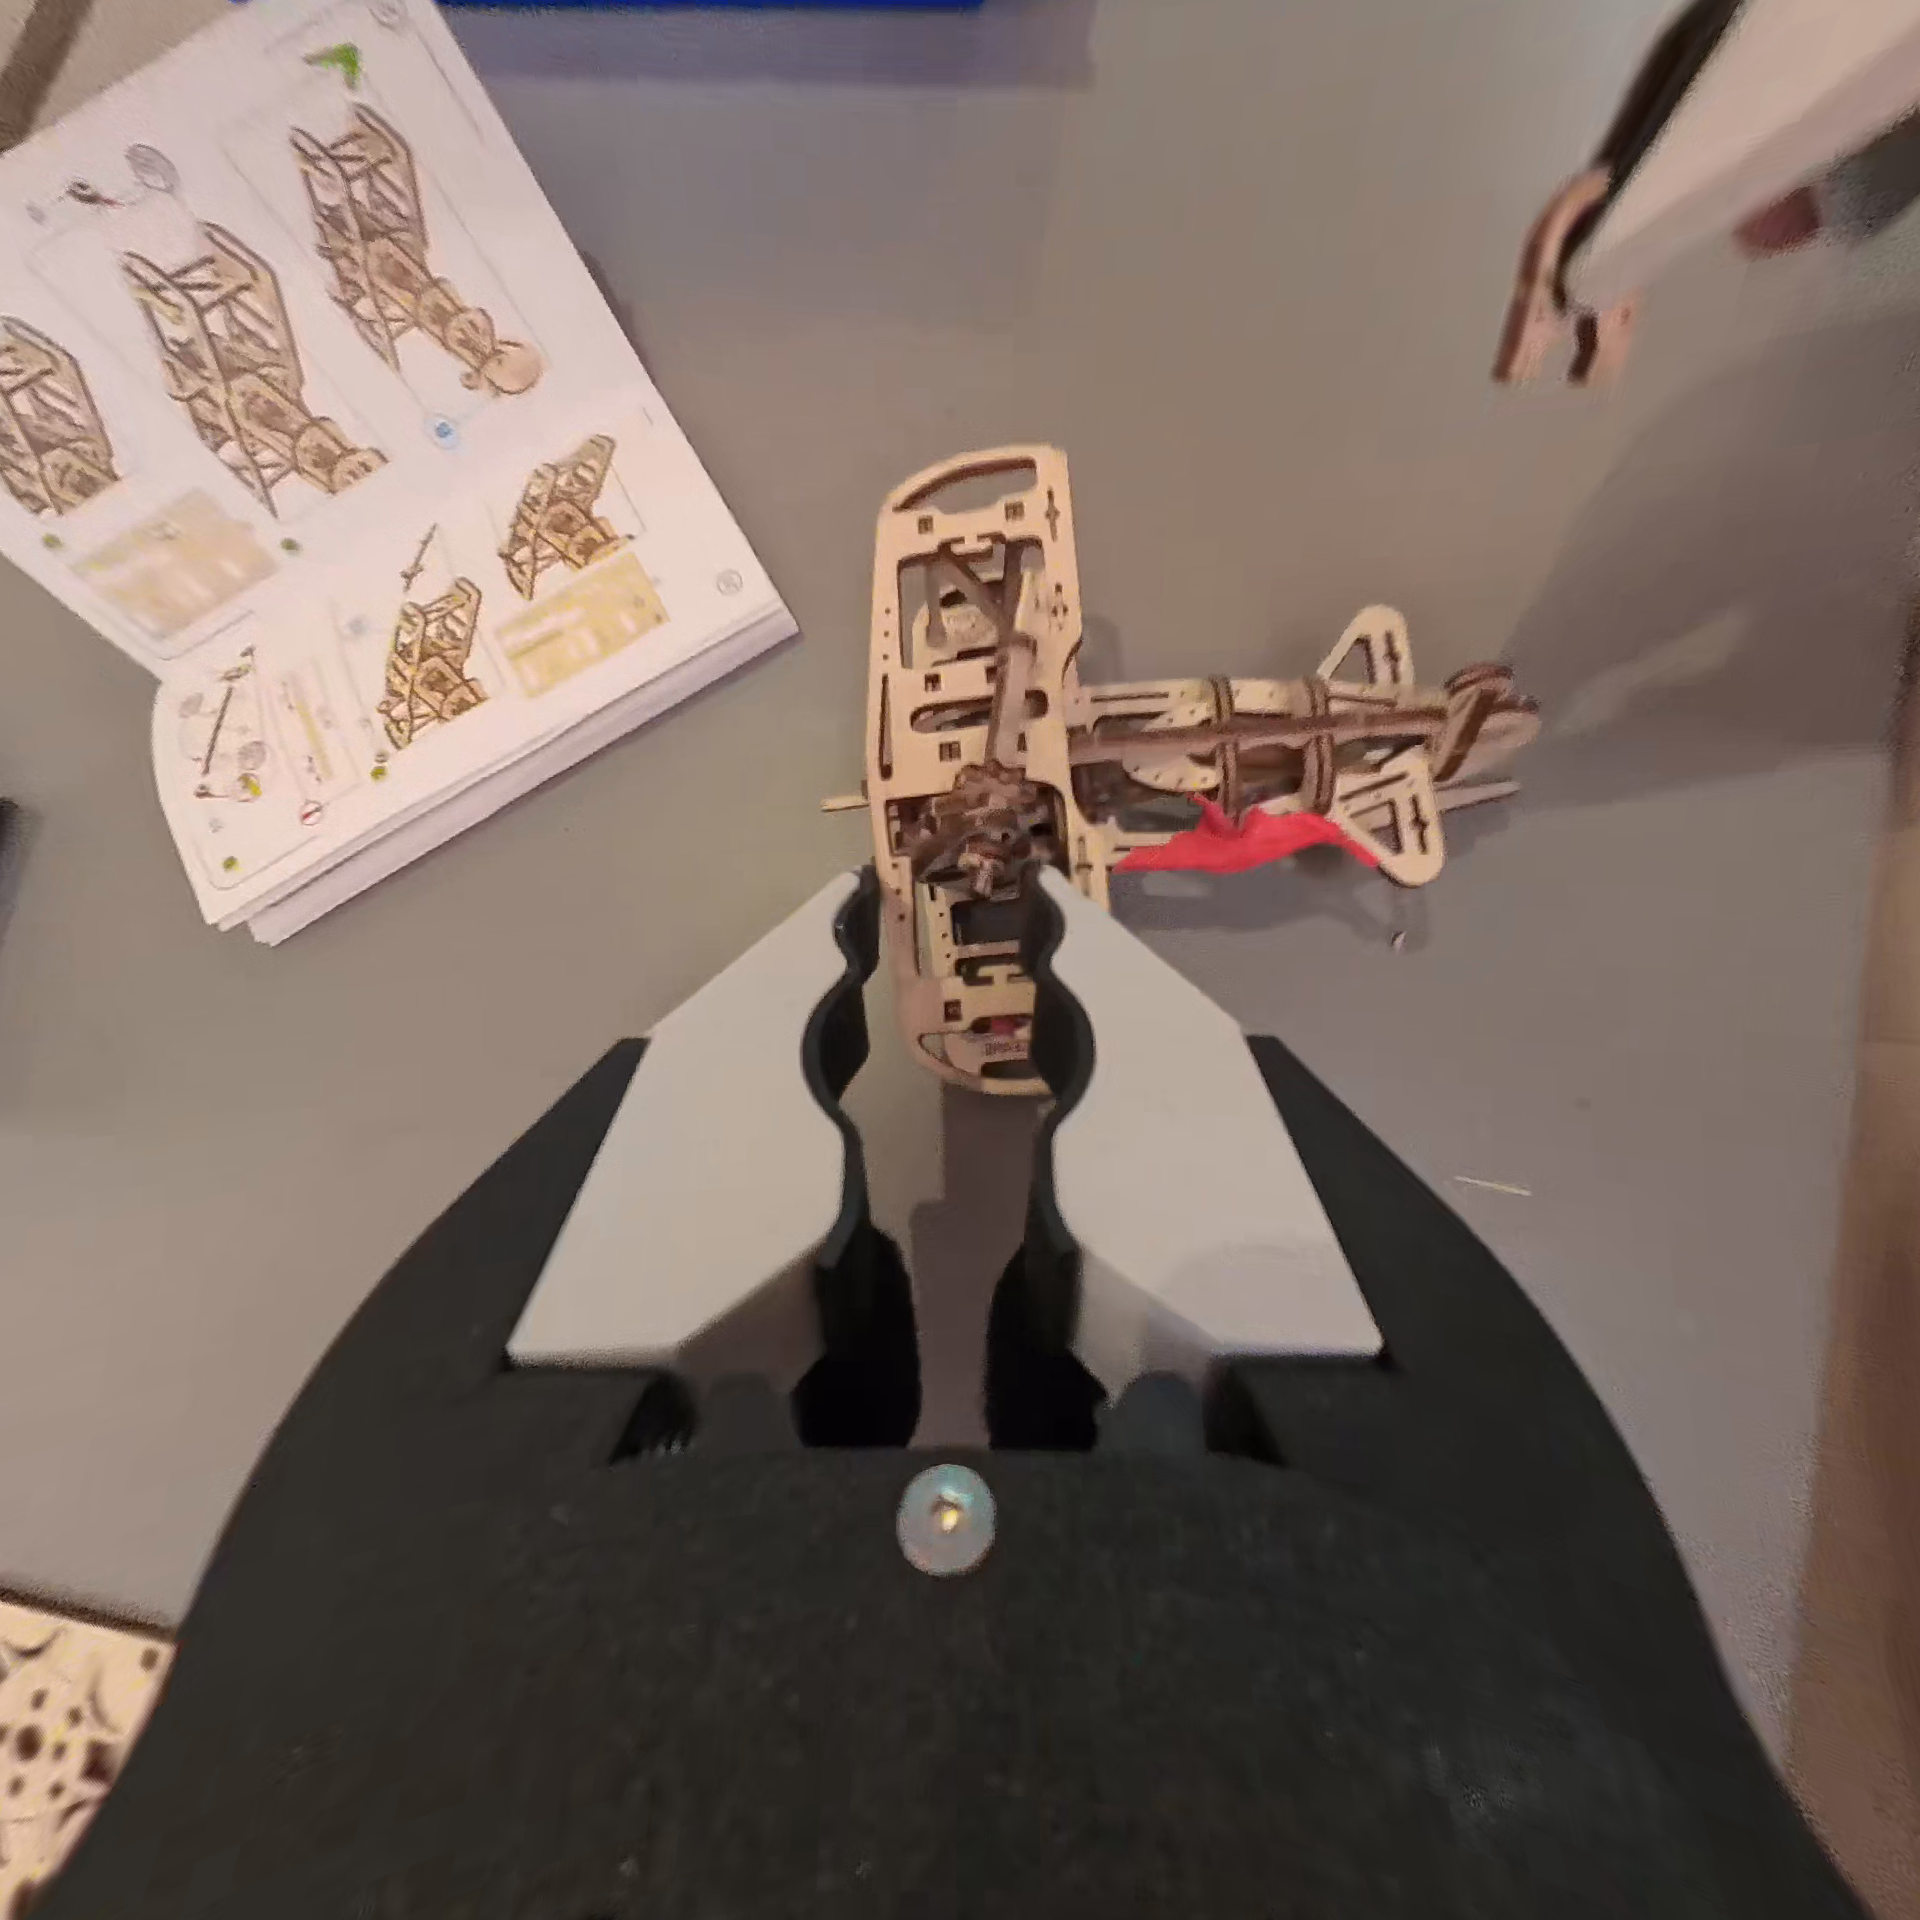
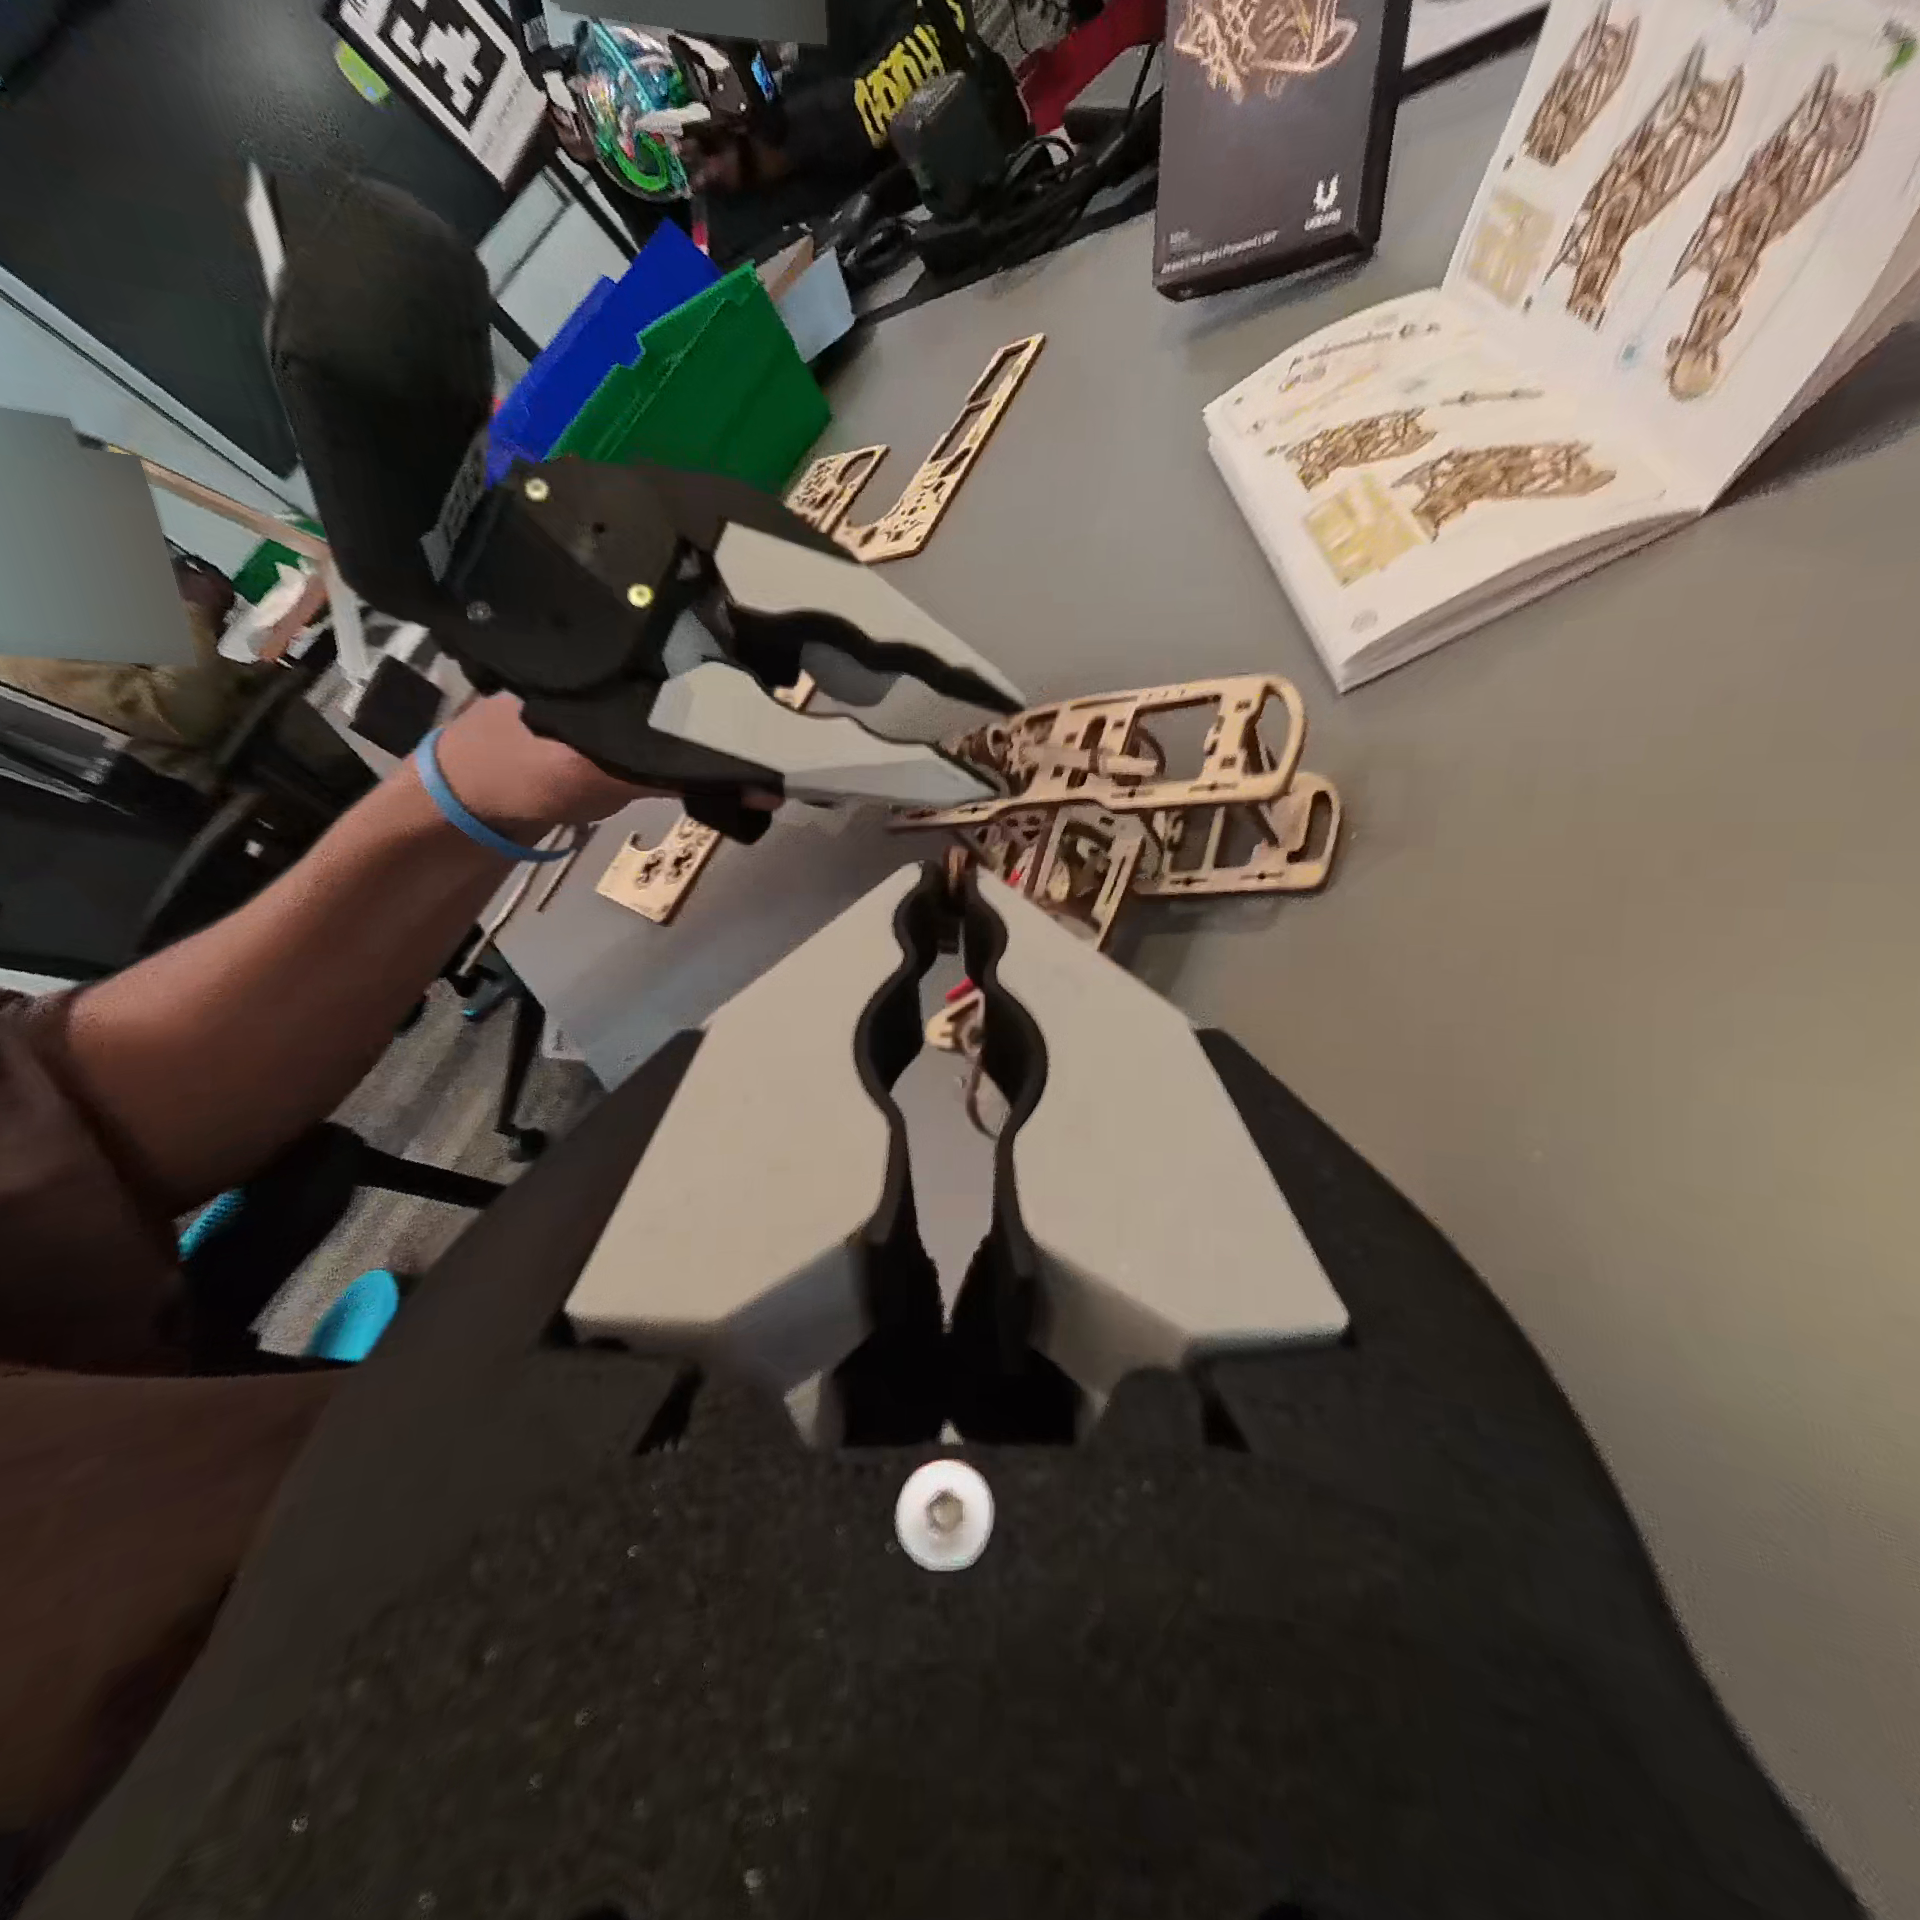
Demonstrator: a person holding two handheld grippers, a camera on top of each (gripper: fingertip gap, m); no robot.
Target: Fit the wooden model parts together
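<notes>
Wooden model (image 1: 997,727) on grey table (image 1: 1247,312), wing end clamped in left tool (image 1: 956,914). Right tool (image 2: 948,899) clenched on small wooden part (image 2: 948,883), poised beside model. Step: part insertion. Next: align tab to slot, press gently.

Your left hand-held gripper (image 1: 956,914) closes its fingers on the near wing end of the wooden model plane (image 1: 997,727), which rests on the grey tabletop (image 1: 1247,312). The fuselage extends right of the wing to the tail. A red piece (image 1: 1236,840) lies against the fuselage on its near side. Left of the plane, beyond it, lies the open instruction booklet (image 1: 312,468). Beyond the plane to the right, your right hand-held gripper (image 1: 1590,281) appears blurred, holding a small wooden part (image 1: 1558,312).
</notes>
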